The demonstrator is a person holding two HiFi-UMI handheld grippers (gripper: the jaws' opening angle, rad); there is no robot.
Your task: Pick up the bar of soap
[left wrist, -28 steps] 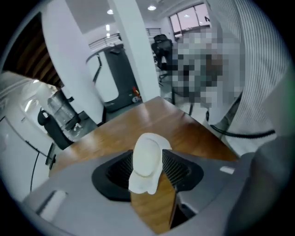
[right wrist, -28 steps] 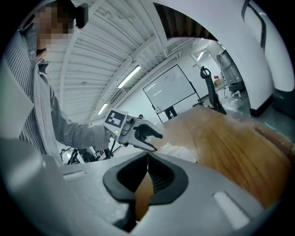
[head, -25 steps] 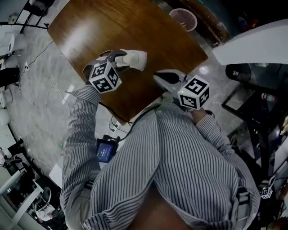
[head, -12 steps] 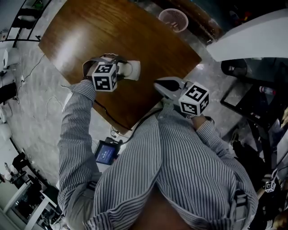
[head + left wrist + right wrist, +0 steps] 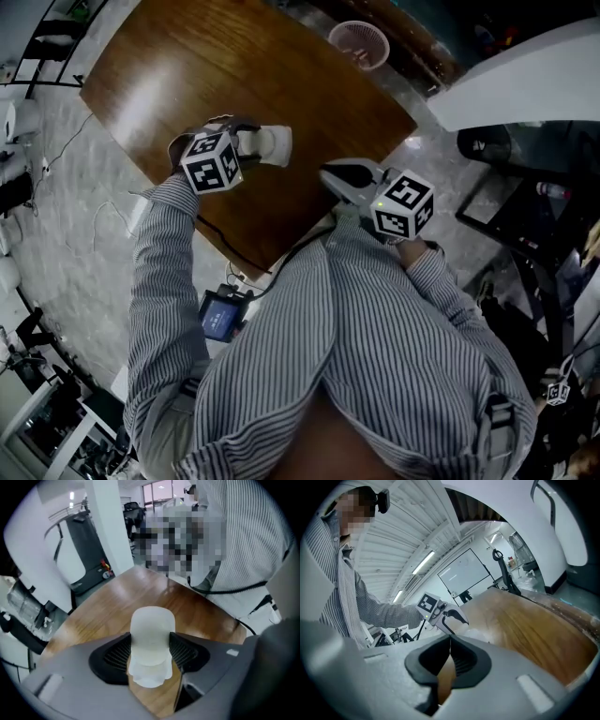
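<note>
The bar of soap (image 5: 269, 143) (image 5: 151, 634) is white and rounded. It stands on the brown wooden table (image 5: 187, 66), and its reflection shows below it in the left gripper view. My left gripper (image 5: 249, 141) (image 5: 151, 652) has its jaws wide, one ribbed pad on each side of the bar. The bar hides whatever gap there is at its sides. My right gripper (image 5: 336, 172) (image 5: 450, 641) hovers over the table's near right edge, shut and empty. In the right gripper view the left gripper (image 5: 451, 616) shows from the side.
A pink wire basket (image 5: 359, 42) stands on the floor beyond the table's far corner. Cables and a small device with a blue screen (image 5: 220, 316) lie on the floor below the table's near edge. A white curved desk (image 5: 525, 84) is at the right.
The left gripper and the soap sit a little lower and further left in the head view than a second ago. The soap shows shorter beyond the jaws. The right gripper has barely moved.
</note>
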